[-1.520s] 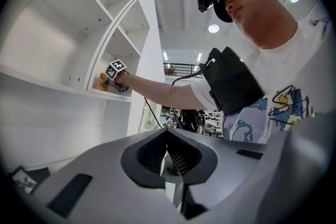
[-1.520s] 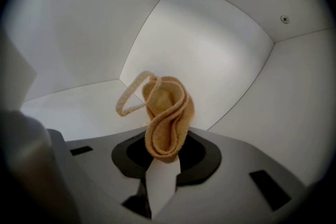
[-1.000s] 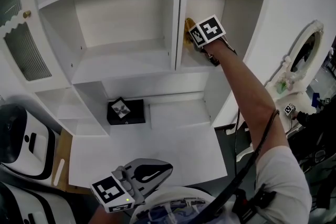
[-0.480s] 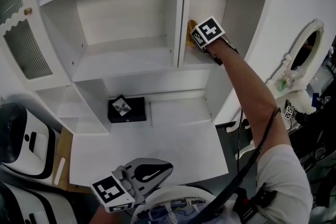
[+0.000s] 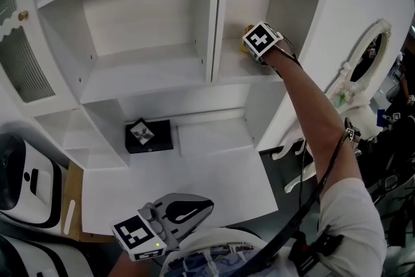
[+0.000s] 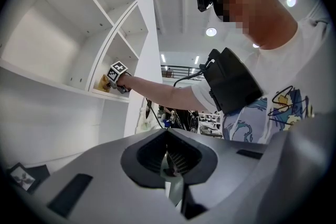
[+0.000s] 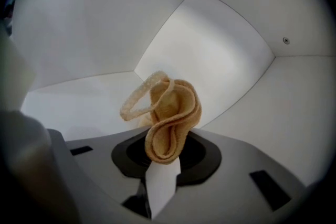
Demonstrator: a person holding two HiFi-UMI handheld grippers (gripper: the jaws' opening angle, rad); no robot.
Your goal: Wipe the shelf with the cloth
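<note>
Right gripper is reached into the right compartment of the white shelf unit, at about 1 o'clock in the head view, arm stretched out from 5 o'clock; its jaws are clenched on the yellow cloth, which stands up from between them in a folded bunch with a thin loop sticking out toward 10 o'clock; in the right gripper view the cloth faces the back corner where the shelf board, rear wall and side wall meet; in the head view the cloth shows as a small yellow patch at 11 o'clock of the marker cube, low over the board near the right wall; contact with the board is probably there but the gripper hides it; left gripper is low at 6 o'clock, close to the person's body, well apart from the shelf, jaws together with nothing between them; the left gripper view points up at the person's torso, with the right gripper and cloth small at 10 o'clock inside the compartment; a black box with a marker sits on the lower white surface at 8 o'clock of frame centre, under the left compartment; a white oval frame stands at 3 o'clock, outside the unit.
</note>
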